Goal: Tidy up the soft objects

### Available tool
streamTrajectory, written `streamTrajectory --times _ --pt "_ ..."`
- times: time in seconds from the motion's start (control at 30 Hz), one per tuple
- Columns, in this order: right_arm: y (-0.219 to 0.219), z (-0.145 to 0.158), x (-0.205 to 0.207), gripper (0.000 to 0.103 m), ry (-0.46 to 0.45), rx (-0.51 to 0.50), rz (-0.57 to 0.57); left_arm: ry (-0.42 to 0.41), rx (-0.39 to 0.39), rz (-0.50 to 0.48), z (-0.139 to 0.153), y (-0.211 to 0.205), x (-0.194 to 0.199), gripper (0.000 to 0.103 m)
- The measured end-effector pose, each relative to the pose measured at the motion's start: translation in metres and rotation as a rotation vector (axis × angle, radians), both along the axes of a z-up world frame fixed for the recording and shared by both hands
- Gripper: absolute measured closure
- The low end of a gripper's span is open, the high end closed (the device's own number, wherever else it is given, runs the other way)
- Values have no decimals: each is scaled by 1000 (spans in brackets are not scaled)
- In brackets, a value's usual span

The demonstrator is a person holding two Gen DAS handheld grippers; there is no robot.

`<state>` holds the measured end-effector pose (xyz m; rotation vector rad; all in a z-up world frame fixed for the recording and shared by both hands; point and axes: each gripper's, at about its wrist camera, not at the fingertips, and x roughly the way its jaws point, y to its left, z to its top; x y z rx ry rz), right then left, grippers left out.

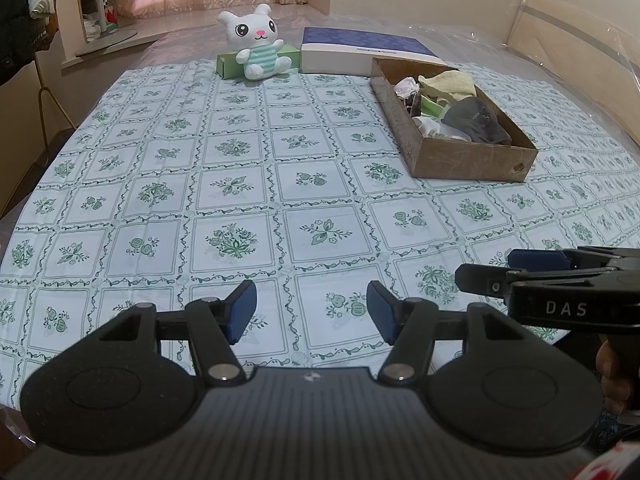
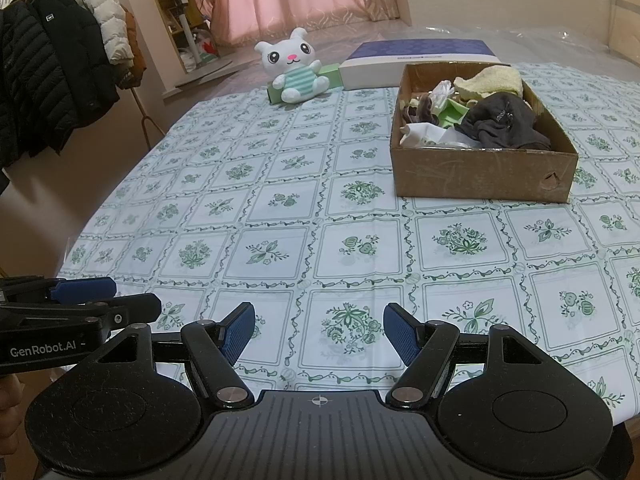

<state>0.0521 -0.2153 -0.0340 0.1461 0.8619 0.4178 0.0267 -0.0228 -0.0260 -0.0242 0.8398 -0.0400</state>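
Both the left gripper (image 1: 311,312) and the right gripper (image 2: 319,334) hover low over the near edge of the table (image 1: 240,184), jaws spread wide and empty. The soft objects, among them a dark sock (image 2: 504,124) and a yellow cloth (image 2: 494,80), lie heaped in the cardboard box (image 2: 480,176) at far right. The white plush rabbit (image 2: 294,66) sits apart against a green carton (image 1: 228,65); a clean pick likely means reaching straight in over the box wall and pinching a single item.

Both held low and level: left gripper (image 1: 312,312) jaws spread wide, empty; right gripper (image 2: 319,334) at its 3 o'clock, same deal.
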Motion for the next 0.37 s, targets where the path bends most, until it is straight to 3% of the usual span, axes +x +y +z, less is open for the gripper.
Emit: streamTrajectory --times 0.37 --pt "-1 -1 0 32 2 -2 -2 3 -1 2 -1 0 1 45"
